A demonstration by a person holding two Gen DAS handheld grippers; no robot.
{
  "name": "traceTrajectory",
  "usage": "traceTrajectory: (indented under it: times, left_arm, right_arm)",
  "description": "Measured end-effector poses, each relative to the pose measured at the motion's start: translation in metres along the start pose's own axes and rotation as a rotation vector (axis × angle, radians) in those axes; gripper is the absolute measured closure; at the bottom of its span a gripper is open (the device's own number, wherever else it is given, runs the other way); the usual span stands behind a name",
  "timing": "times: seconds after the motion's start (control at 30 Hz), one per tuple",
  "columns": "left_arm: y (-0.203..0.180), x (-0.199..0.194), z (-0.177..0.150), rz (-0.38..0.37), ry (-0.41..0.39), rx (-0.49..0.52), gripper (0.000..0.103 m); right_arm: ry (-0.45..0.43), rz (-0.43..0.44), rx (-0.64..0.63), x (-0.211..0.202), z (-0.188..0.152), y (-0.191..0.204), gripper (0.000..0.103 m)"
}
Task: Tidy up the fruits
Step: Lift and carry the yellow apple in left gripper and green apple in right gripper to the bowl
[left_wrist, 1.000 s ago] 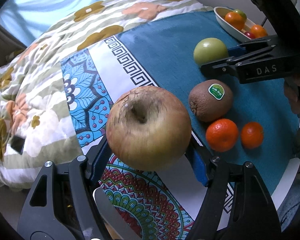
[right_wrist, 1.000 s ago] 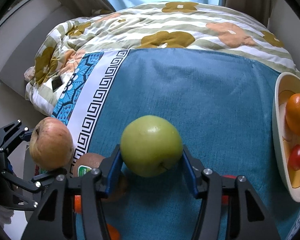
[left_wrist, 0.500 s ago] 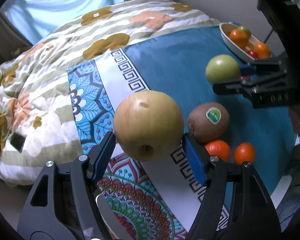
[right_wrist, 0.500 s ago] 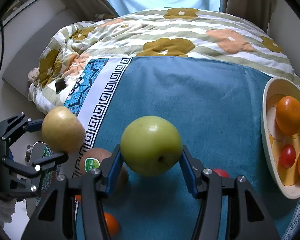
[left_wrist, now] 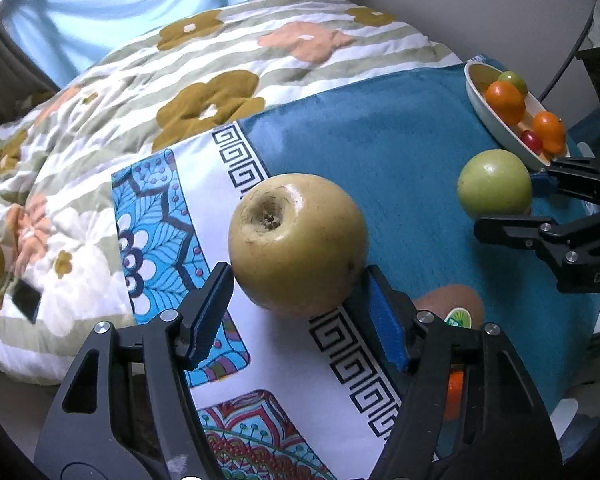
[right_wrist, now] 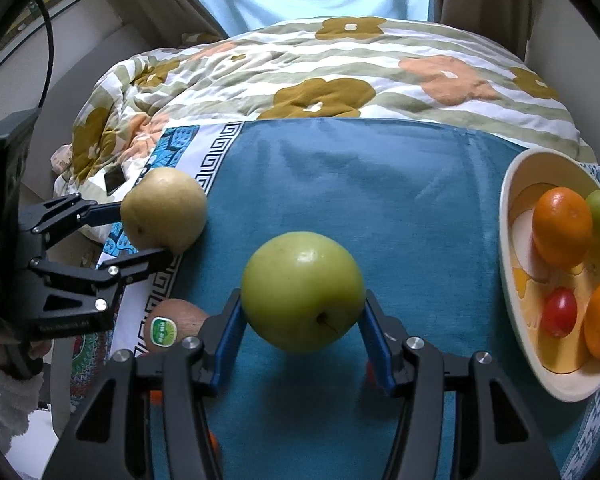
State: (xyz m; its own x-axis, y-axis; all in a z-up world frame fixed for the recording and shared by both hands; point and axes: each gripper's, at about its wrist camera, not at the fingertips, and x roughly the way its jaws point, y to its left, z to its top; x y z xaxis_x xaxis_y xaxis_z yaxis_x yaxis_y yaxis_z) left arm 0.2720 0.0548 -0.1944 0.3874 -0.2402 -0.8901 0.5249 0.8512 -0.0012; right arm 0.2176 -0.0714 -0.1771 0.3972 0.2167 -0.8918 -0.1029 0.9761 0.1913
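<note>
Now I carry fruit in both grippers.
My left gripper [left_wrist: 298,280], jaws closing, pinches the yellow pear [left_wrist: 298,242]; my right gripper [right_wrist: 302,314] clamps the green apple [right_wrist: 302,290].

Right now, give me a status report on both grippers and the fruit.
Left gripper closing on yellow pear, airborne. Right gripper clamps green apple, airborne. Bowl part full. Kiwi on blue cloth below.

One pear [left_wrist: 298,246], one green apple [right_wrist: 302,290], one kiwi [right_wrist: 174,322], one bowl [right_wrist: 512,280], one cherry tomato [right_wrist: 559,312].
</note>
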Motion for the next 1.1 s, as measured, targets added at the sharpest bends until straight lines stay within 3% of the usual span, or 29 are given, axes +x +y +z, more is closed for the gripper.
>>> traceTrajectory:
  times: [0.43, 0.6, 0.73, 0.77, 0.8, 0.83, 1.1]
  left_arm:
    - [-0.0026, 0.0053, 0.0019, 0.001, -0.006, -0.007, 0.029]
    - [-0.0006, 0.0043, 0.0059, 0.006, -0.028, -0.031, 0.007]
    - [-0.001, 0.0081, 0.0081, 0.0, -0.022, -0.033, 0.007]
    - [-0.001, 0.0092, 0.0082, 0.003, -0.021, -0.032, 0.011]
    - [-0.0007, 0.0097, 0.0084, -0.001, -0.023, -0.032, 0.023]
    - [-0.0005, 0.0099, 0.0084, -0.021, -0.02, -0.035, 0.024]
    - [-0.0068, 0.0025, 0.0082, -0.002, -0.036, -0.019, 0.026]
  right_arm:
    - [0.005, 0.007, 0.003, 0.0008, -0.0007, -0.0045, 0.052]
    - [0.009, 0.013, 0.005, 0.0009, -0.0011, -0.0051, 0.052]
    - [0.008, 0.013, 0.007, 0.0005, -0.001, -0.0062, 0.052]
    - [0.007, 0.013, 0.008, 0.0004, -0.0031, -0.0053, 0.052]
    - [0.006, 0.013, 0.009, 0.0, -0.0041, -0.0052, 0.052]
    - [0.005, 0.013, 0.01, 0.0003, -0.0051, -0.005, 0.052]
    - [-0.014, 0.017, 0.014, -0.0075, -0.0076, -0.005, 0.052]
